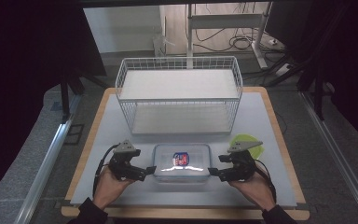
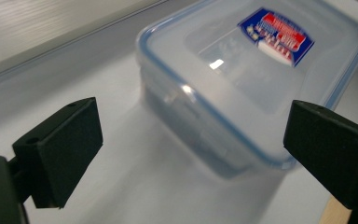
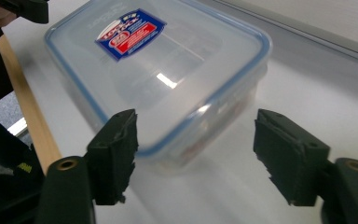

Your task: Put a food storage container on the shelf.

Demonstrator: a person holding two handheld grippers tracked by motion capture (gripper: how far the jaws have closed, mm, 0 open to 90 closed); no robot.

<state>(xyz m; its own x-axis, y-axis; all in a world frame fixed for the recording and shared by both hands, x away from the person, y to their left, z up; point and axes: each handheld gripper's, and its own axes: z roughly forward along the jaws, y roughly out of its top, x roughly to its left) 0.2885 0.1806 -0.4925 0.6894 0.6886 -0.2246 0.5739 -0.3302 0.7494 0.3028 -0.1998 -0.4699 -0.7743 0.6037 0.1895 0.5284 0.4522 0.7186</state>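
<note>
Clear plastic box sitting on the white mat near the front edge of the table, right between the two grippers. Blue-rimmed lid on it, red and blue sticker on top. Looks like something reddish inside through the wall in the right gripper view, too blurry to say what.

Left gripper parked just off the box's left end, jaws spread wide, nothing pinched. In the left gripper view, box ahead of the two black pads, a corner of it reaching toward the gap, pads not touching it.

Right gripper at the box's right end, same deal: jaws apart, not clamped on anything. In the right gripper view, box corner poking in between the pads; one pad close up against the lid rim, can't tell if actually touching, the other well clear.

Behind the box, a white wire basket with two levels, standing on the mat toward the far side. Green round thing on the mat just behind the right gripper, partly hidden by its grey plate.

Hands coming in from the bottom, one on each gripper.
</note>
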